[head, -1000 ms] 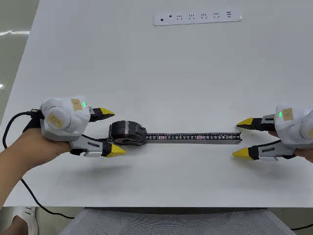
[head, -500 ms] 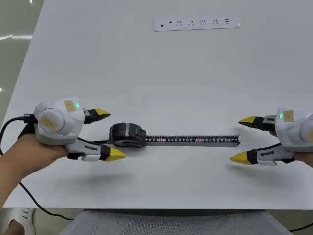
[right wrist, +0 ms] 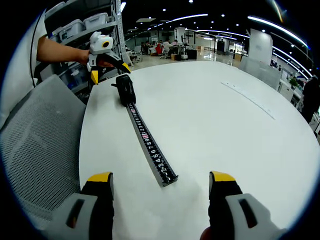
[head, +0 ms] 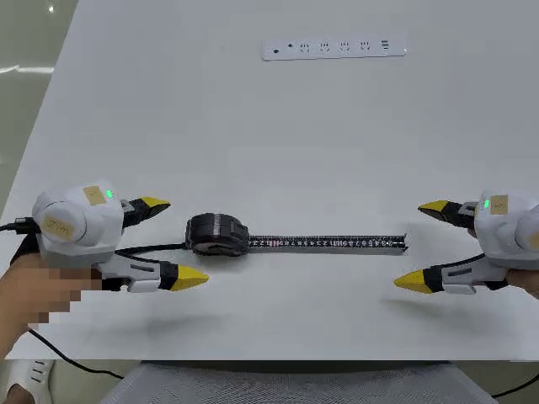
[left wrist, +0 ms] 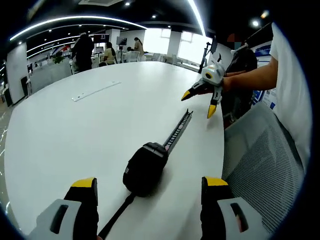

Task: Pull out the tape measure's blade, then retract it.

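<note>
Right hand (head: 529, 282) cut off at the edge. Left tongs (head: 175, 240) level, spread, facing the tape (head: 217, 234); right tongs (head: 418, 243) spread at the blade (head: 328, 242) end, not touching.

The tape measure (head: 216, 233) lies on the table (head: 295, 126), blade (head: 328, 243) running right.

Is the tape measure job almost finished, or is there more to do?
About halfway. Done: the blade lies pulled out of the case, flat along the table. In hand: nothing right now; the left gripper and right gripper are both open, one at each end, holding nothing. Left: getting the blade back into the case.
</note>
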